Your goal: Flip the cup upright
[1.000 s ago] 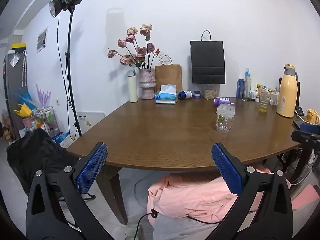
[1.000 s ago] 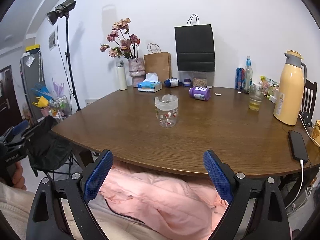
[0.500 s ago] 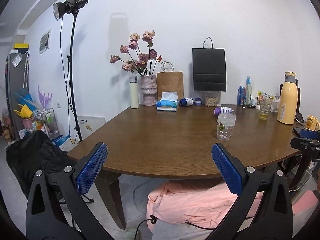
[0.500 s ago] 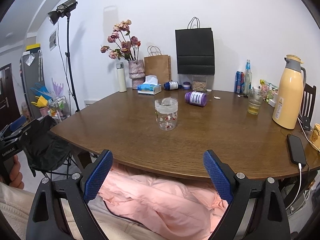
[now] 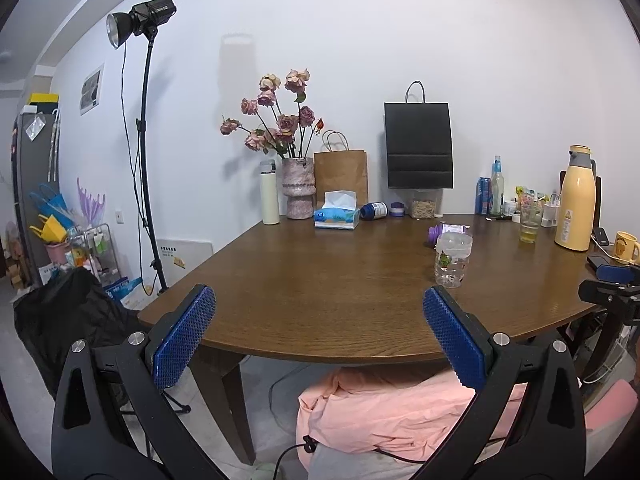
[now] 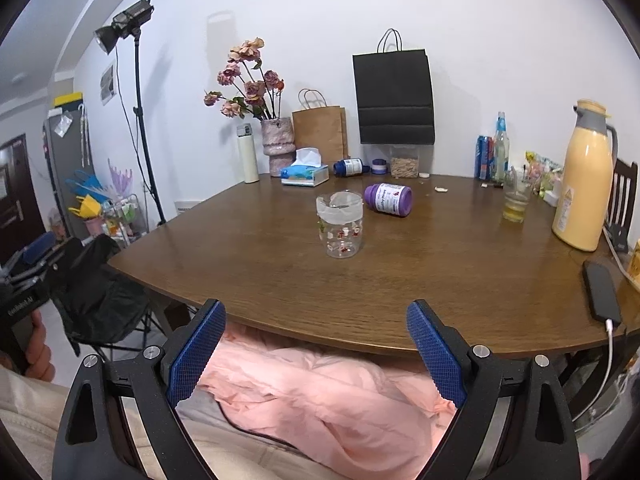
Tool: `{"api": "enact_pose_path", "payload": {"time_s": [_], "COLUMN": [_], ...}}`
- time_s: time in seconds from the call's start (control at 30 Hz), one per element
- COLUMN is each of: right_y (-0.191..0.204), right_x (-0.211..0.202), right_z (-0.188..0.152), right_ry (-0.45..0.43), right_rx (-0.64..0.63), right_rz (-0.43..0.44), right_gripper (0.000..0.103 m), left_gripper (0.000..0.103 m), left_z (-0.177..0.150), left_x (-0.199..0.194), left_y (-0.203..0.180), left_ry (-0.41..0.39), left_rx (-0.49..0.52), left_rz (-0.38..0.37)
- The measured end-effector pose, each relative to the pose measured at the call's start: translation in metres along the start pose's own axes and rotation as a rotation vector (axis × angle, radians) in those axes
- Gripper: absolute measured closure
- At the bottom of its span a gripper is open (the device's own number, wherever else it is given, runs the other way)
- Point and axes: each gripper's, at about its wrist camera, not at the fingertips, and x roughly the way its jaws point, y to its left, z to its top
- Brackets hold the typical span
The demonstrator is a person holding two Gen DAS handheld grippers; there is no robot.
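A clear plastic cup (image 6: 341, 225) with small printed figures and a frosted band at its top stands on the brown wooden table (image 6: 280, 272), near the middle. It also shows in the left wrist view (image 5: 452, 259), right of centre. My right gripper (image 6: 316, 338) is open and empty, held before the table's near edge, well short of the cup. My left gripper (image 5: 318, 326) is open and empty at the near edge, to the left of the cup.
A purple bottle (image 6: 388, 199) lies on its side just behind the cup. A yellow thermos (image 6: 584, 176), a glass of yellow liquid (image 6: 516, 198) and a phone (image 6: 601, 290) are at the right. A tissue box (image 6: 305, 172), vase and paper bags line the back.
Both grippers have dropped lower and tilted up, so the table sits lower in both views. The purple bottle has rolled a little to the right. The cup has stayed in place.
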Motion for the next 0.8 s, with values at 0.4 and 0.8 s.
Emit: {"api": "enact_pose_path", "payload": {"time_s": [0.4, 0.8], "right_y": [0.0005, 0.0017], "right_x": [0.0018, 0.0039], "right_z": [-0.0004, -0.0013], "right_ry": [0.005, 0.009], "right_rx": [0.001, -0.003], "right_rz": [0.003, -0.001], "right_gripper": [0.008, 0.008], "left_gripper": [0.0, 0.0], "left_z": [0.0031, 0.0026], "left_x": [-0.0003, -0.0039], "left_y": [-0.0011, -0.0046], "left_ry": [-0.022, -0.039], "left_rx": [0.001, 0.024], "left_rz": [0.0, 0.006]}}
